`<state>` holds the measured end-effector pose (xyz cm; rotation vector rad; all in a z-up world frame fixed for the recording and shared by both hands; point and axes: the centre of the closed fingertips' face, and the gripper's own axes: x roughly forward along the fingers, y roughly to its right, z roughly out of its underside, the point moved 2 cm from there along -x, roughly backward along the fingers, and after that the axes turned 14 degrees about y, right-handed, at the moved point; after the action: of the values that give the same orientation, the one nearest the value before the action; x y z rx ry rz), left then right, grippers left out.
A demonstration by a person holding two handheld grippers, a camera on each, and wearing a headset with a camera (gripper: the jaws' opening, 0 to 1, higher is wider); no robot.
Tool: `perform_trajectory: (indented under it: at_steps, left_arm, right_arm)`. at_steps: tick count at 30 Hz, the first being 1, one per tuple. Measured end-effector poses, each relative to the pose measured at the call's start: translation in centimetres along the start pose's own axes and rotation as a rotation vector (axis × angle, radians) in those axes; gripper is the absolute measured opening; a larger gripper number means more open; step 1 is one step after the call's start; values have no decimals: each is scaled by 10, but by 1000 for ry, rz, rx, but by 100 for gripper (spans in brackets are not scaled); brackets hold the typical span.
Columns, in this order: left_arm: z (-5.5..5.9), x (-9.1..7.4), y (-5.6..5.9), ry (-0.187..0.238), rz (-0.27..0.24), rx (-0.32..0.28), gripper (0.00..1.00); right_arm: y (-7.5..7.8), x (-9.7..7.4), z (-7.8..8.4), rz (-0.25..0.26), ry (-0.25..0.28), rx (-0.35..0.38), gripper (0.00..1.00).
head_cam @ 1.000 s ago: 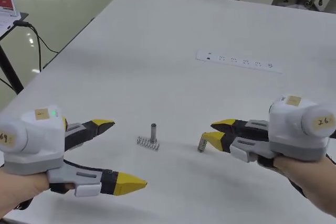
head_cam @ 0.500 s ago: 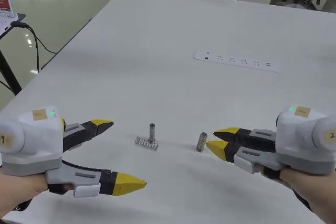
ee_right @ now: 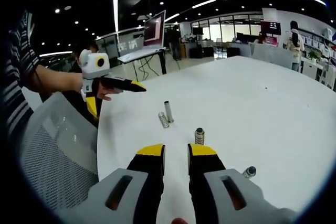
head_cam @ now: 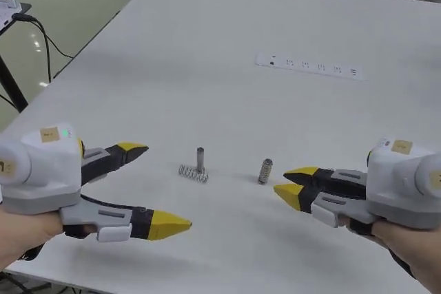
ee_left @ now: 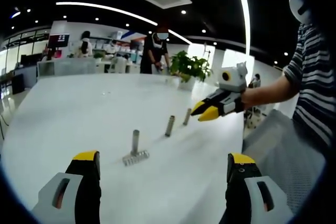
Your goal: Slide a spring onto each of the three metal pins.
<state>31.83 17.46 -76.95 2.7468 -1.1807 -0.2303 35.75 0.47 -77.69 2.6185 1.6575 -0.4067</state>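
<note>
While three pins [ee_left: 135, 141] are on the table [head_cam: 207, 67], one spring [head_cam: 193, 172] lies loose.

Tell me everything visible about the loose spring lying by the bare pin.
The loose spring is a short coil of silvery metal wire lying on its side on the white table. It sits at the foot of the bare upright pin, on the person's side; contact between them cannot be judged. Nothing grips it.

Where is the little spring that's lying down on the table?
In the head view, the small silver coil spring lies flat at the foot of the bare upright metal pin, left of the spring-covered pin.
</note>
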Motion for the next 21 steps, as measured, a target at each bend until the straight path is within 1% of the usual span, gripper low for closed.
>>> perform_trajectory:
  at_steps: [2, 5, 11, 15, 21]
  left_arm:
    - [-1, 1, 1, 2, 1, -2, 98]
    - [-1, 2, 1, 5, 0, -3, 98]
    - [-1, 2, 1, 3, 0, -3, 98]
    - [-1, 0, 0, 3, -6, -4, 98]
    - [1, -1, -1, -1, -9, -7, 98]
  right_arm:
    - [0, -1, 2, 2, -6, 5, 15]
    - [1, -4, 2, 14, 5, 19, 15]
    - [5, -8, 6, 38, 2, 20, 14]
    - [0, -8, 12, 29, -20, 3, 14]
    - [-7, -2, 14, 8, -29, -7, 14]
